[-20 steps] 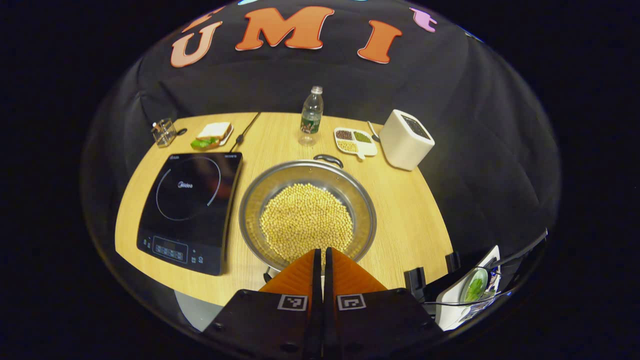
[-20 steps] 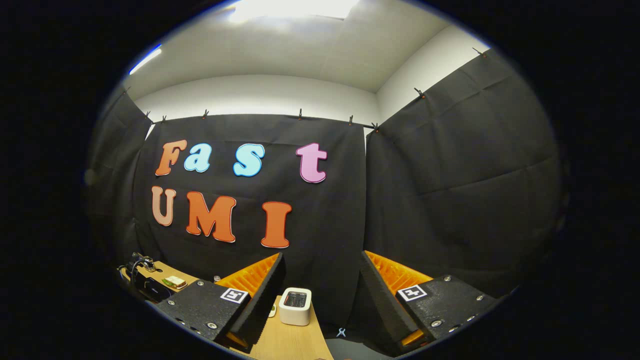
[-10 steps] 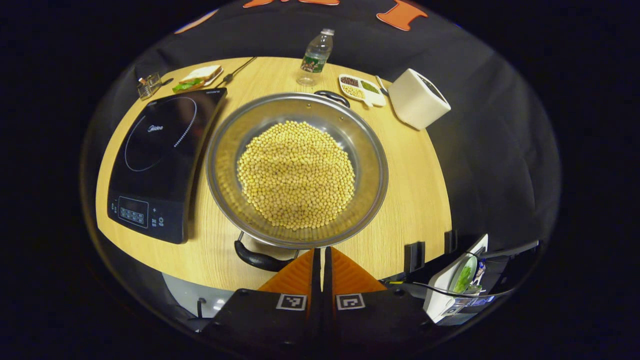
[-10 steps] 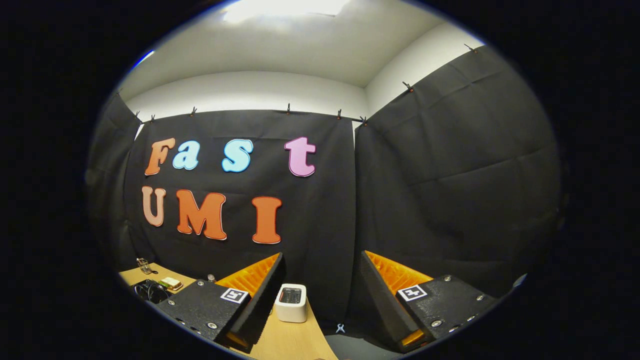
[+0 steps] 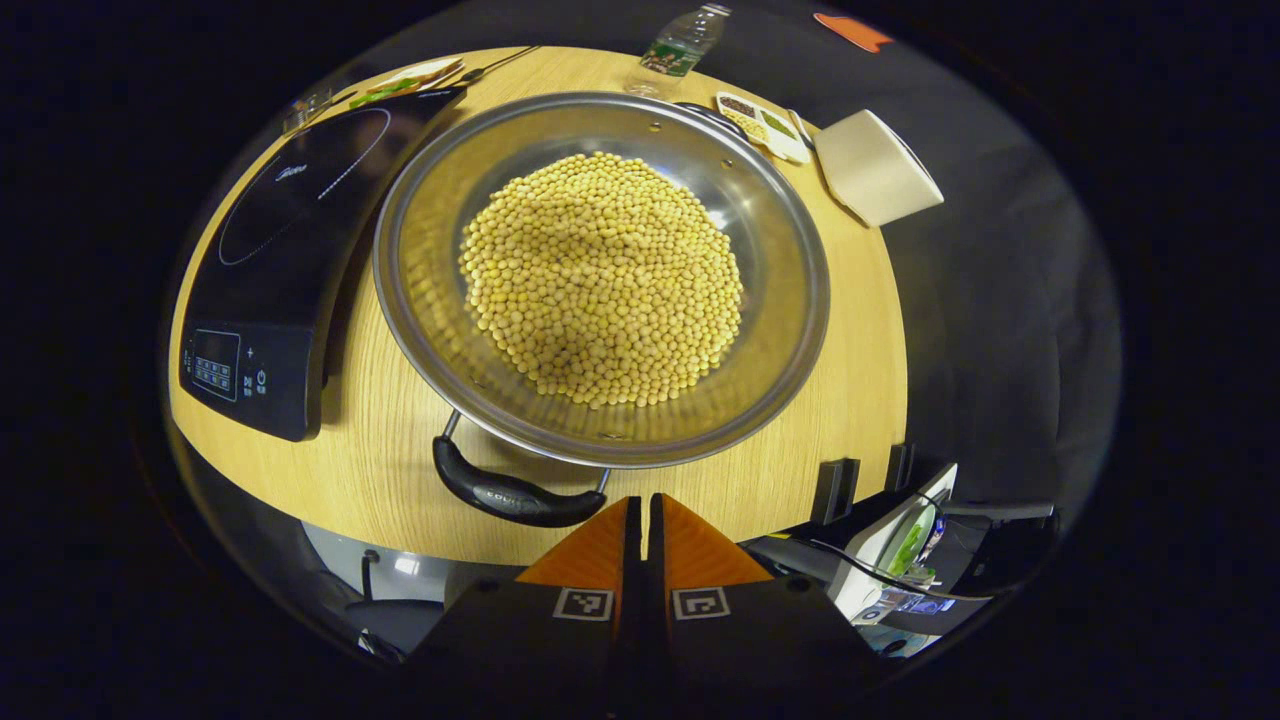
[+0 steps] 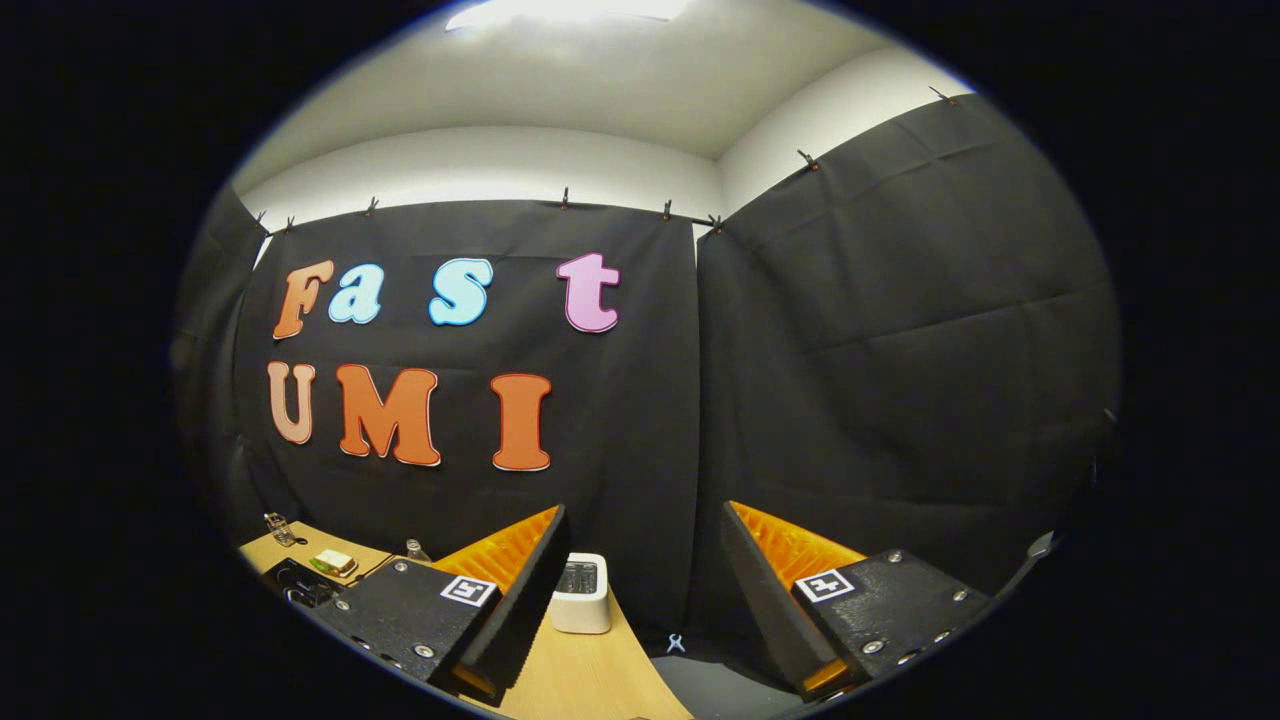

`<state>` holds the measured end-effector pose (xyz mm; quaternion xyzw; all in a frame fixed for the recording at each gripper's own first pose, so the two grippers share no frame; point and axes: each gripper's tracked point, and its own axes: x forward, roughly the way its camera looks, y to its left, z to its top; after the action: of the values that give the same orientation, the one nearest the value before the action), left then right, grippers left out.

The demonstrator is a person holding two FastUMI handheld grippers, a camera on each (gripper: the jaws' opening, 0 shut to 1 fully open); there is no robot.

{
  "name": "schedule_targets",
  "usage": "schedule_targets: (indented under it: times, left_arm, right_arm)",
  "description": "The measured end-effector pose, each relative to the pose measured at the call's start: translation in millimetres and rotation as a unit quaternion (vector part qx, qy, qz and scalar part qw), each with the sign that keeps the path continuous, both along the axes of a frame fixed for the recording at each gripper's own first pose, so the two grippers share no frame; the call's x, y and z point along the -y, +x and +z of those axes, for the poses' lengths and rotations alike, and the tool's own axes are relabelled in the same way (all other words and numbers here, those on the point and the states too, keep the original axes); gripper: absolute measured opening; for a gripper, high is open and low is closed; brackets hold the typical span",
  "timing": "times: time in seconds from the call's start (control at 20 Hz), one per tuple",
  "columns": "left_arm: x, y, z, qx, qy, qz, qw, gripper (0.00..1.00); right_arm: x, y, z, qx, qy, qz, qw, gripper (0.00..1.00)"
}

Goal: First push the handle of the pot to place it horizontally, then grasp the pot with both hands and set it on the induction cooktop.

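A wide steel pot (image 5: pixel 790 300) full of yellow beans sits on the wooden table (image 5: pixel 860 390), right of the black induction cooktop (image 5: pixel 275 240). Its near black handle (image 5: pixel 510 495) points toward the table's front edge, slightly left of my left gripper (image 5: pixel 640 505), which is shut with nothing between its fingers and hovers just in front of and right of that handle. A far black handle (image 5: pixel 700 106) peeks over the back rim. In the right gripper view my right gripper (image 6: pixel 640 575) is open, raised and facing the booth wall.
A white toaster (image 5: pixel 875 165) (image 6: pixel 580 595), a divided dish of grains (image 5: pixel 765 120), a water bottle (image 5: pixel 680 45) and a sandwich plate (image 5: pixel 410 75) stand along the table's back. Black clamps (image 5: pixel 835 490) and a cabled device (image 5: pixel 890 560) sit at the front right edge.
The left gripper has dropped and moved in toward the pot, so the pot looms larger and its near handle has come into sight. The right gripper has drifted slightly and stays open.
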<state>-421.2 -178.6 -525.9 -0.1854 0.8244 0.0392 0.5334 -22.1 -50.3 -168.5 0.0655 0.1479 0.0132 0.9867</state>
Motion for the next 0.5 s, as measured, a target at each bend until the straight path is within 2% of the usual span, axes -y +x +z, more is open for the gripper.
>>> schedule_targets:
  times: [0.15, 0.5]
  left_arm:
    - [2, 2, -4, -0.011, -0.011, 0.028, 0.999, 0.08]
    - [-25, 5, -18, -0.025, 0.047, -0.01, 0.999, 0.08]
  right_arm:
    - [-9, -2, -1, -0.006, -0.005, -0.001, 1.0, 0.93]
    - [-32, -3, -4, -0.014, -0.007, 0.012, 1.0, 0.93]
